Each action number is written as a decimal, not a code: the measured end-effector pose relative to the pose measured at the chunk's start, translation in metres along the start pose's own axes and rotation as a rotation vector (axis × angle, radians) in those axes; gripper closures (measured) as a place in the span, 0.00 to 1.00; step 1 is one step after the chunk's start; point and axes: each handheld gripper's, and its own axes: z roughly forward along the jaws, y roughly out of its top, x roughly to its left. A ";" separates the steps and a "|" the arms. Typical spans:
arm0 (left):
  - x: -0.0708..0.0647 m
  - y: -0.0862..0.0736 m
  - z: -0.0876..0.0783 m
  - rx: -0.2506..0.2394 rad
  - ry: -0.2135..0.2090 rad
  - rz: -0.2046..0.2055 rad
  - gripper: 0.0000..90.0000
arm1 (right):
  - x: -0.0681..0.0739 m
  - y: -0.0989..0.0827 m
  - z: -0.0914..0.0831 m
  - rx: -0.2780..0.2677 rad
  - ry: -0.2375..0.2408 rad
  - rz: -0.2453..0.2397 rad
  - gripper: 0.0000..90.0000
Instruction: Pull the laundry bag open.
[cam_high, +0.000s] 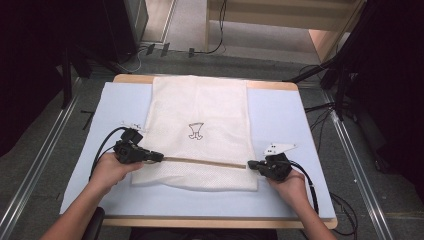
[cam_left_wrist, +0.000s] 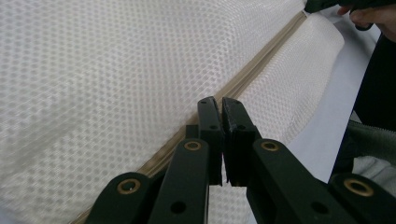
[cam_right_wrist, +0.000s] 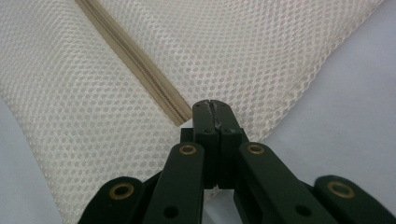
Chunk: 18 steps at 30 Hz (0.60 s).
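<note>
A white mesh bag (cam_high: 200, 110) lies flat on a pale blue mat (cam_high: 280, 120). A tan zipper (cam_high: 205, 161) runs across the bag near its front edge. My left gripper (cam_high: 161, 157) sits at the zipper's left end. In the left gripper view its jaws (cam_left_wrist: 220, 105) stand pressed almost together over the zipper (cam_left_wrist: 261, 65), and what they pinch is hidden. My right gripper (cam_high: 250, 164) is at the zipper's right end. In the right gripper view it (cam_right_wrist: 213, 106) is shut on the mesh just where the zipper (cam_right_wrist: 135, 65) stops.
A small black drawing (cam_high: 195, 131) marks the middle of the bag. The mat covers a wooden table (cam_high: 220, 222) whose front edge is close to the person's forearms. Cables (cam_high: 215, 45) and metal rails (cam_high: 350, 150) lie on the floor around the table.
</note>
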 end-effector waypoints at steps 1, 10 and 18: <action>0.001 -0.001 -0.002 -0.009 0.002 -0.006 0.99 | 0.000 0.000 0.000 0.001 0.001 0.001 1.00; 0.007 -0.008 -0.011 -0.018 0.011 -0.022 0.99 | -0.001 0.001 0.000 0.006 0.006 0.001 1.00; 0.010 -0.011 -0.014 -0.015 0.020 -0.034 0.99 | -0.002 0.001 0.000 0.012 0.010 -0.001 1.00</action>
